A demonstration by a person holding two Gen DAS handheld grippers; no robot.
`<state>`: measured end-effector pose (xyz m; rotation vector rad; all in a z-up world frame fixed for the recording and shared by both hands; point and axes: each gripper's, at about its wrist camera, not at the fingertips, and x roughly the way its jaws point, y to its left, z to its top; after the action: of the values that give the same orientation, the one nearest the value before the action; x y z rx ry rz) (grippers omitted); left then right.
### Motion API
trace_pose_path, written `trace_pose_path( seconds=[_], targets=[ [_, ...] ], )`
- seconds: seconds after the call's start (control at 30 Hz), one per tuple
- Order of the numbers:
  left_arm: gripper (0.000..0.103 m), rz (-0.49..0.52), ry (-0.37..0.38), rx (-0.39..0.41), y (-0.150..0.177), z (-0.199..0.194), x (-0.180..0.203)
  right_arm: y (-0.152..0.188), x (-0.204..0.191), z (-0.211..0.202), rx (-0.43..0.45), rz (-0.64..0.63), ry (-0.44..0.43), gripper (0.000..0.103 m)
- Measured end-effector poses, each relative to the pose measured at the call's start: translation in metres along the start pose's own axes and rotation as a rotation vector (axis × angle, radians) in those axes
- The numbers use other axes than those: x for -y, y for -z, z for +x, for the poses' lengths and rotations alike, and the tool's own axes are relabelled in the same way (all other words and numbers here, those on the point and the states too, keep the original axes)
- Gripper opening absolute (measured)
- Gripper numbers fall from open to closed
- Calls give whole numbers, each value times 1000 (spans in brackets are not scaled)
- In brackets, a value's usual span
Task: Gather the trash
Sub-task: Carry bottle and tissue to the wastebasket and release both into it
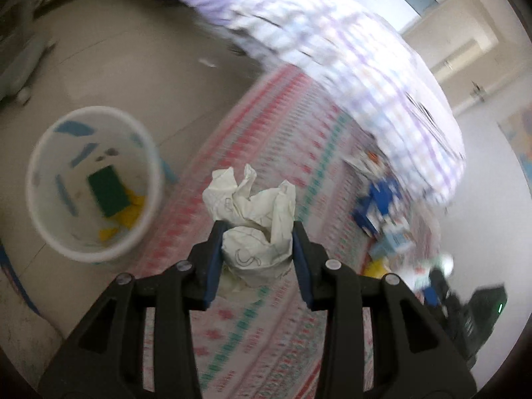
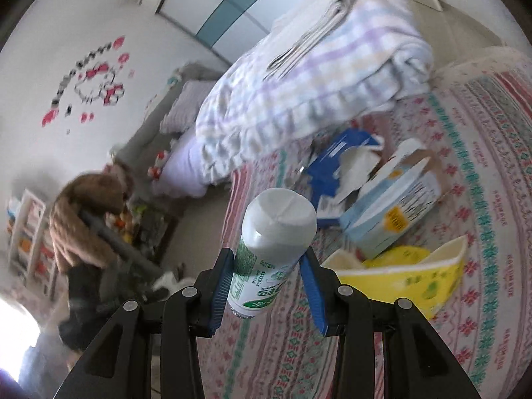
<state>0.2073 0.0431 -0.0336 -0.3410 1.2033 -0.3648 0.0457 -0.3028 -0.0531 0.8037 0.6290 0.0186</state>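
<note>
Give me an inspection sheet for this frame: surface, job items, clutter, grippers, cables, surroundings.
Surface: bed with patterned sheet; folded checked blanket on it.
Job's things: crumpled paper and white bottle with green label, both held; white bin on the floor beside the bed, with green and yellow scraps inside.
Clutter: torn blue packaging, light blue carton, yellow paper bowl left on the sheet.
Grippers: left hand-held gripper shut on the paper; right hand-held gripper shut on the bottle.
Cables: nothing seen.
Surroundings: wall stickers, brown plush toy, tiled floor.
</note>
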Motion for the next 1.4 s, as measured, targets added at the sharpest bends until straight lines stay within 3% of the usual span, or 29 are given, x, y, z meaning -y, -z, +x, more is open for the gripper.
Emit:
trace_pose_path(
  seconds=[0.2, 0.3, 0.47, 0.63, 0.73, 0.97, 1.07, 1.3, 1.4],
  targets=[
    [41, -227, -38, 20, -21, -10, -79, 18, -20, 20, -46, -60, -5, 42],
    [48, -317, -35, 17, -23, -12, -104, 25, -37, 34, -64, -93, -14, 42],
    [74, -413, -6, 19, -26, -18, -133, 45, -65, 58, -111, -141, -32, 42],
    [74, -450, 2, 88, -20, -44, -153, 65, -91, 85, -160, -191, -35, 42],
    [74, -533, -9, 146, -15, -60, -174, 72, -110, 103, -179, -219, -49, 42],
    [74, -772, -225, 327, 4, -99, -220, 96, -174, 172, -238, -325, -29, 42],
    [74, -798, -244, 360, 6, -105, -227, 111, -202, 202, -272, -409, -14, 42],
    [74, -810, -268, 401, 2, -106, -227, 160, -241, 276, -397, -697, 137, 43],
    [74, -824, -262, 408, 7, -108, -227, 172, -245, 295, -507, -727, 96, 46]
  ],
)
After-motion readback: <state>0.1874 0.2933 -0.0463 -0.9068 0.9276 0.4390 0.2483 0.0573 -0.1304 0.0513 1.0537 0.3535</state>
